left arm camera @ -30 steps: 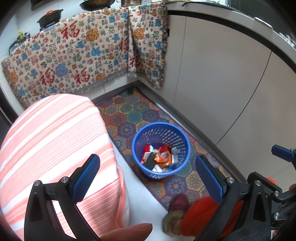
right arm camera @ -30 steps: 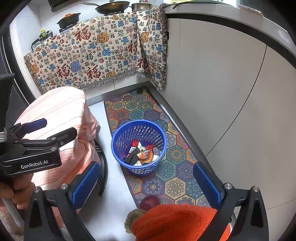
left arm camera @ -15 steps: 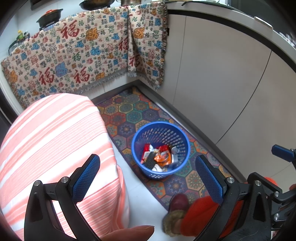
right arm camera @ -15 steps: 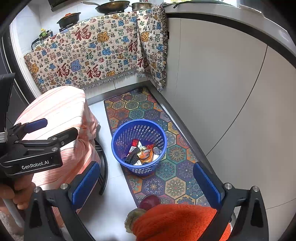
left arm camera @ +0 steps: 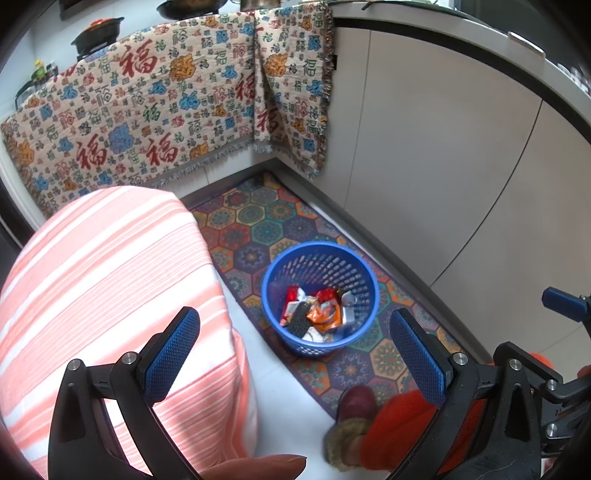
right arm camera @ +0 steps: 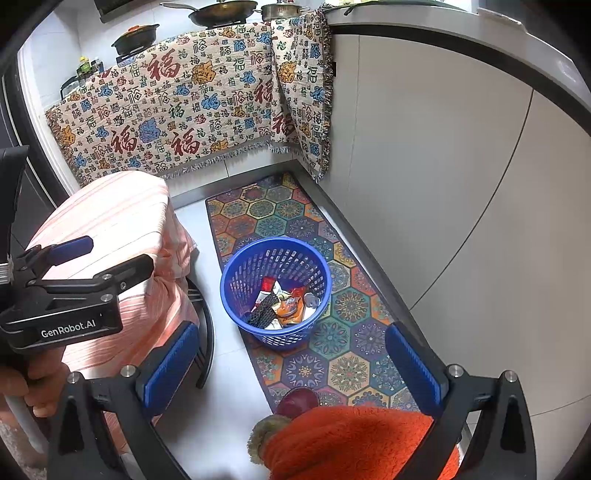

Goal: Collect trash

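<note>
Cabinets [left arm camera: 424, 155] wrap the corner of this narrow kitchen, pale and plain, and they leave only a strip of floor [right arm camera: 221, 369] to stand on. A patterned cloth [left arm camera: 147, 110] hangs over the front of the bench along the far wall and round the corner, probably to shield the doors below from splashes, since pans [right arm camera: 221, 11] sit on the hob above it. To the left a rounded seat under a pink striped cover [left arm camera: 103, 277] crowds the floor; in the right view its dark frame shows beneath the drape. A bright mat [right arm camera: 295, 221] of hexagon patches runs along the foot of the cabinets, and the blue basket [left arm camera: 320, 295] stands upright on it, near the striped seat, where anyone working at the bench could drop things in without a step. The trash [left arm camera: 317, 314] lies in the bottom of the basket: crumpled wrappers in red, orange and silver, and something dark and netted. It fills the base only, so I judge there is room for more.

The left gripper [left arm camera: 295, 354] and the right gripper [right arm camera: 291, 365] are both held high over the basket, side by side, fingers spread wide with nothing between them. That suggests a drop is finished, or a look round for the next scrap. A slipper [left arm camera: 356, 400] and an orange fleece trouser leg [right arm camera: 351, 439] show just below.
</note>
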### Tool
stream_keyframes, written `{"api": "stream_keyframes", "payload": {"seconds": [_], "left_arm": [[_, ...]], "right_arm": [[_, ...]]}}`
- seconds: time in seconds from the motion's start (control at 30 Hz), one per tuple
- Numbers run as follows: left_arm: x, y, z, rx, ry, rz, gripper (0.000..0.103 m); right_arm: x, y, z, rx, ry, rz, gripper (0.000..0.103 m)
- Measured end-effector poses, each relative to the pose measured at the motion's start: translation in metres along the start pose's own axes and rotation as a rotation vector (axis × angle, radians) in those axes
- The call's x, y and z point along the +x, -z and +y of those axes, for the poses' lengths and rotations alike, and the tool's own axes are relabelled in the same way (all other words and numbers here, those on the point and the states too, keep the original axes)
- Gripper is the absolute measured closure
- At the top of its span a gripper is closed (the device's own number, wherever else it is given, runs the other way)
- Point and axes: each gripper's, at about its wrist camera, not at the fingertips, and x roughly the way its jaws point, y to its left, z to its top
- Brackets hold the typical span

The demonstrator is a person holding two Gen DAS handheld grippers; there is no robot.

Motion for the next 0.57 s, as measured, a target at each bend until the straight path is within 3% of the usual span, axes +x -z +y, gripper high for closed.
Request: {"api": "stream_keyframes", "payload": {"seconds": [0.57], "left_arm": [[-0.002,0.0022,0.0059,-0.014,0.013,-0.029,0.002]], "right_arm": [[0.0052,-0.0032,-0.0073,0.003,0.006,0.009,0.001]]}}
